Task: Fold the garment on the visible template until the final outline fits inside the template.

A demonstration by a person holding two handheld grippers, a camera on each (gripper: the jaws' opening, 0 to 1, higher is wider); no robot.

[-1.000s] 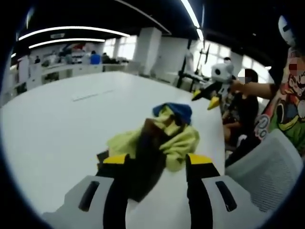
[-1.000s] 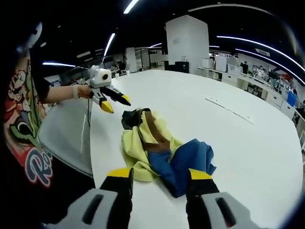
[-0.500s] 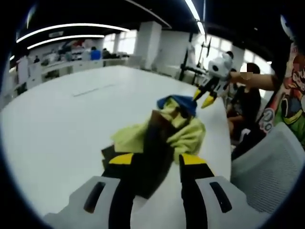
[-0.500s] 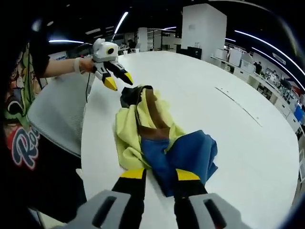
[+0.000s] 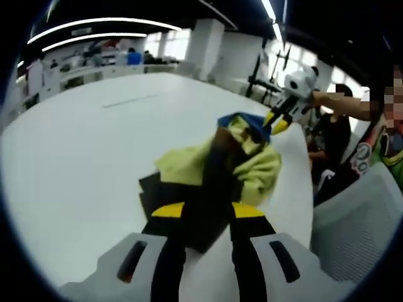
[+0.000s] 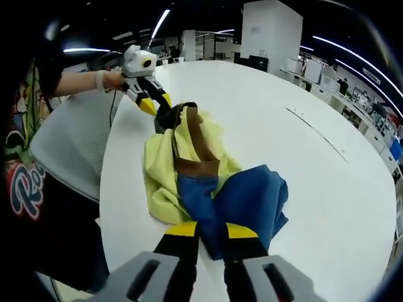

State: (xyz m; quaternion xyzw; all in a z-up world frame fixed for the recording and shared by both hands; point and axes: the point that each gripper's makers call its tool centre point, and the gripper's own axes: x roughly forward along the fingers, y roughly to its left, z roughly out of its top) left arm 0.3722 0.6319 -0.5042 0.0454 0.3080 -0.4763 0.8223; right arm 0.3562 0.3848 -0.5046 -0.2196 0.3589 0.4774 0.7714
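While tools grip garment [image 6: 208, 182], chair [image 6: 69, 148] beside (white)

In the left gripper view the whole picture was soft, and I could not read where the dark end of the garment [image 5: 208, 189] stopped under the left gripper [image 5: 207, 210]. I also could not tell if the jaws really pinched cloth. In the right gripper view the right gripper [image 6: 210, 230] covered the near edge of the blue part. The template was not to be made out on the white table [image 6: 296, 151].
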